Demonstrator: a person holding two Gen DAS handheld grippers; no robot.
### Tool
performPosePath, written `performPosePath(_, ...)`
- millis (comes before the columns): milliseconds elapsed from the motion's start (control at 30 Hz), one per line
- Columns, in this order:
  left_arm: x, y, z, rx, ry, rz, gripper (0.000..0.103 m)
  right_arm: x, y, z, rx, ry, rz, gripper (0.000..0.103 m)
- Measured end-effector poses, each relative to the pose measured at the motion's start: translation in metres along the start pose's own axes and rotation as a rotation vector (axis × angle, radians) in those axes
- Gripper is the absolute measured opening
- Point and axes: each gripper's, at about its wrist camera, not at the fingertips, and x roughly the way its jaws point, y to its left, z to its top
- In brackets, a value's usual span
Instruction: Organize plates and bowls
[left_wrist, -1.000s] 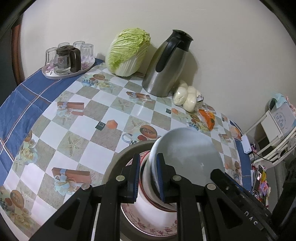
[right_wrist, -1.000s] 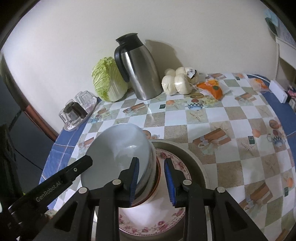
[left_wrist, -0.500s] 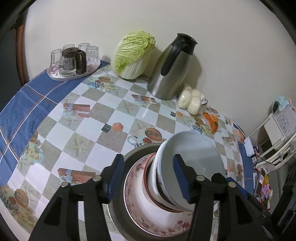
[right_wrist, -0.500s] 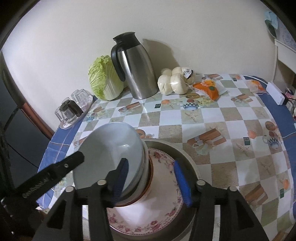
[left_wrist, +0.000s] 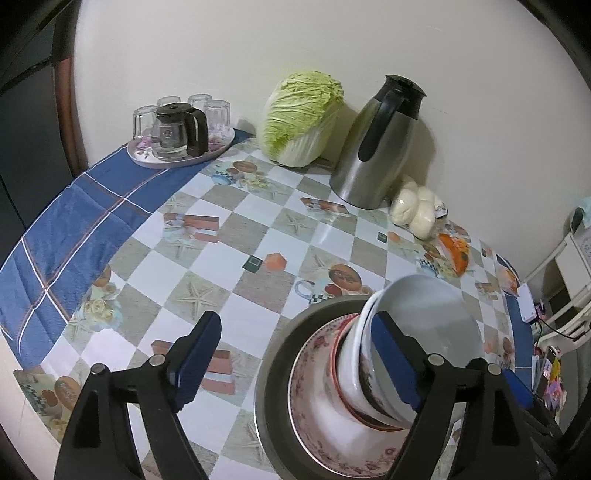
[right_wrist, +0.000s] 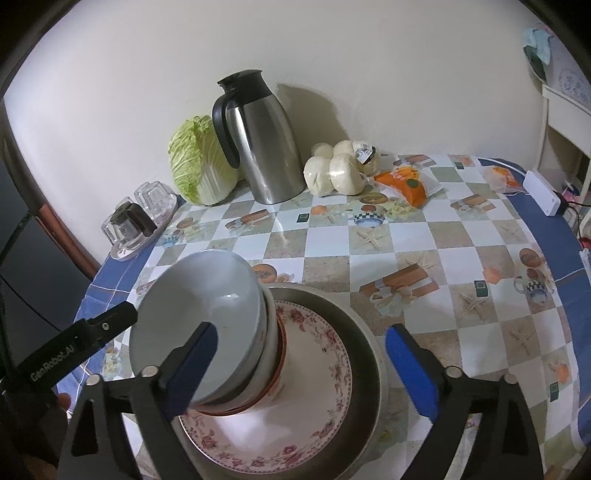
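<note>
Your left tongs (left_wrist: 295, 360): spread wide, just opened, gripping nothing.
Your right tongs (right_wrist: 306, 363): spread wide, just opened, gripping nothing.
Bowls (right_wrist: 207, 317): stacked, tilted, resting on the flowered plate (right_wrist: 317, 406) inside the metal dish (right_wrist: 369, 354) on your table (right_wrist: 406, 236).
Writing: "GenRobot.AI" on your left tongs' arm in the right view.

cream wall (left_wrist: 258, 44), checked tablecloth (left_wrist: 236, 236)

Nested white bowls (right_wrist: 207, 314) stacked on floral plate (right_wrist: 314, 413) inside grey dish (right_wrist: 369, 354).
</note>
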Motion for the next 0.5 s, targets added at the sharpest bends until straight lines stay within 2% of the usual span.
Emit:
performPosePath(100,-0.003,0.002,0.000,-0.008,-0.012,0.007,0.088,-0.002,0.000,0.000,-0.005,-0.008,0.000,0.103)
performPosePath(167,-0.005,0.002,-0.001,-0.010,-0.022,0.011,0.094,-0.005,0.000,0.000,-0.008,-0.012,0.002,0.103)
performPosePath(500,-0.020,0.000,-0.010,0.004,-0.075,0.018,0.097,-0.022,-0.004,-0.004,-0.012,-0.047,-0.006,0.103)
